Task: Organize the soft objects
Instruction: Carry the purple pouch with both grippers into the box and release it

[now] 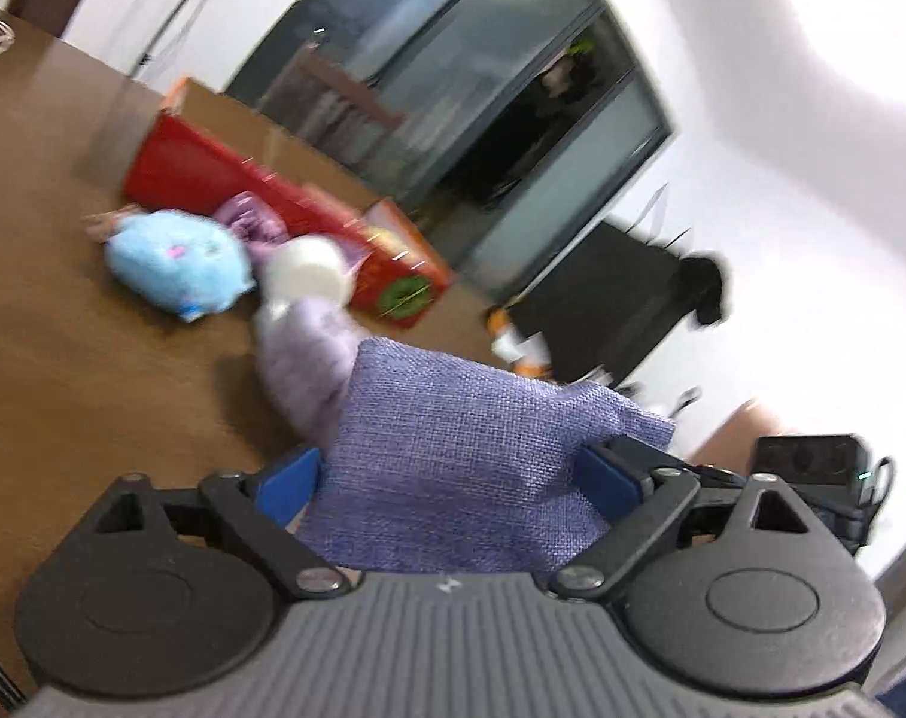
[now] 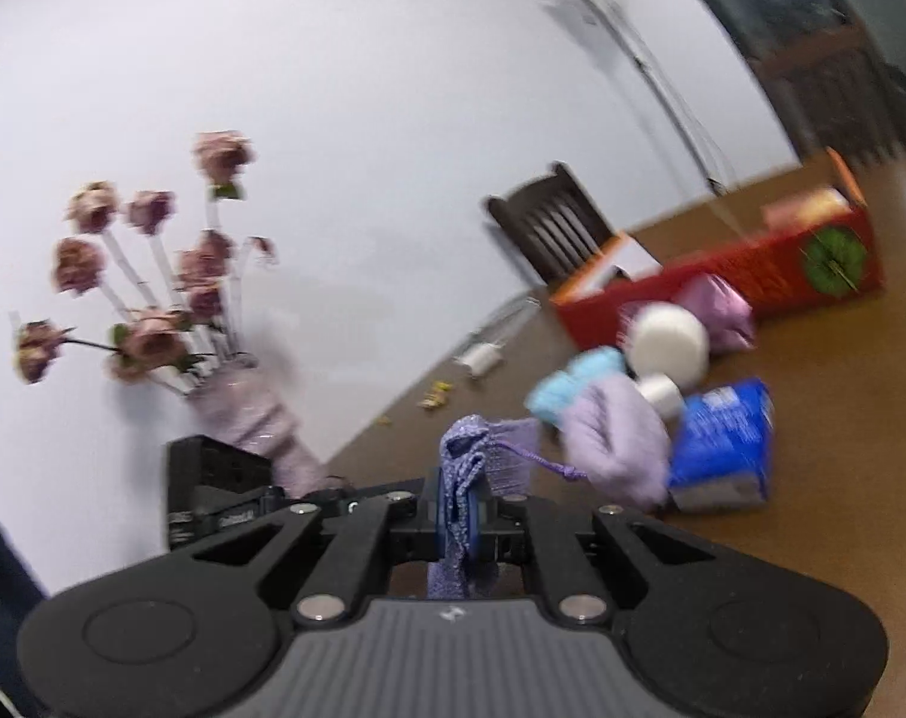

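A purple woven drawstring pouch (image 1: 471, 466) is held by both grippers above the brown table. My left gripper (image 1: 453, 478) is shut on the pouch body, its blue pads pressing both sides. My right gripper (image 2: 462, 508) is shut on the pouch's gathered top edge (image 2: 468, 466), with the drawstring hanging out to the right. On the table lie a light blue plush (image 1: 178, 263), a white mushroom-shaped plush (image 1: 306, 269), a lilac fuzzy plush (image 1: 309, 365) and a pink-purple soft item (image 1: 252, 218).
An open red cardboard box (image 1: 213, 173) stands behind the plush toys. A blue tissue pack (image 2: 722, 443) lies right of the lilac plush (image 2: 617, 443). A vase of dried pink roses (image 2: 154, 299) stands at the left. A dark wooden chair (image 2: 549, 227) stands beyond the table.
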### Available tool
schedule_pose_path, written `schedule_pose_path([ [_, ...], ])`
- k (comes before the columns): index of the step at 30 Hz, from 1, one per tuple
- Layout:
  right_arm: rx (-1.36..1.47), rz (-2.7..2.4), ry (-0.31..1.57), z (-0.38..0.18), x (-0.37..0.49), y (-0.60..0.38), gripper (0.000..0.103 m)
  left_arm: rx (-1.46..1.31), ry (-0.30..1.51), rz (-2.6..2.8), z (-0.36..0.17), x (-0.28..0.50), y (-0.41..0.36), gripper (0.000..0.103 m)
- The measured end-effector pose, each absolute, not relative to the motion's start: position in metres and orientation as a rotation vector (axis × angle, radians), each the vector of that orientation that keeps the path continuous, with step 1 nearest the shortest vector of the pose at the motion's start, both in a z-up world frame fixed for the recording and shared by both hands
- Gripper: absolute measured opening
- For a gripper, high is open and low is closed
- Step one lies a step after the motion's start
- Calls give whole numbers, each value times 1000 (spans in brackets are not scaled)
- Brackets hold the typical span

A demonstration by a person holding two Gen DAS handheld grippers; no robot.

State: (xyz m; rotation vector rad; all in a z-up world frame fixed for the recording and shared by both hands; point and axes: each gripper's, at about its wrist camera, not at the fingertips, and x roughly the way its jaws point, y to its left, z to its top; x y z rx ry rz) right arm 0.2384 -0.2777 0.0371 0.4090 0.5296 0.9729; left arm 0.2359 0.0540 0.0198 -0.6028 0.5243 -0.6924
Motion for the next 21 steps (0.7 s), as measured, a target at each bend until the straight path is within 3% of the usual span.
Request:
schedule_pose_path([
  [3,386,1013,496,58,253,-279,6,-668,515,-758,31,259,58,89],
  [6,342,1036,465,81,284,-279,6,-712,509,-802,49,292,59,64],
  [11,211,948,404,118,358,-272,6,-617,422,-715,97,367,57,34],
  [16,82,766,450,143,470,-239,6,-380,428,-555,130,467,32,27],
  [21,36,578,634,119,606,-197,6,-212,589,-385,116,592,1,25],
])
